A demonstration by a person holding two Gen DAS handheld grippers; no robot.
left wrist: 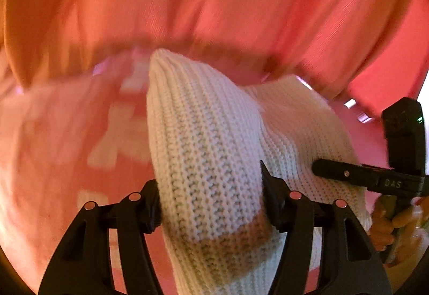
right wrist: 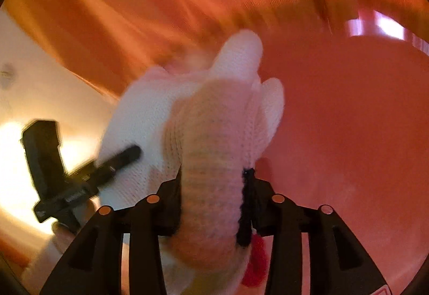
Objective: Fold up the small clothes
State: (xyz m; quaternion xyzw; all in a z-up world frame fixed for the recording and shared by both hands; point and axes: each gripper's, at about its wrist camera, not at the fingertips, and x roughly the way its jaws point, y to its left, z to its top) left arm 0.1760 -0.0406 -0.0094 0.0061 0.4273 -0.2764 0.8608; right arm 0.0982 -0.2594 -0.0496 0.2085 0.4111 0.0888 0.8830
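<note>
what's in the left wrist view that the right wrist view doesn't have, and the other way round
Only the left wrist view: pale blocky print on pink fabric, and a hand holding the right tongs.

Only the right wrist view: black trim and a red bit on the knit.

Both: the white knit, bunched in each view's own tongs, over pink cloth.
</note>
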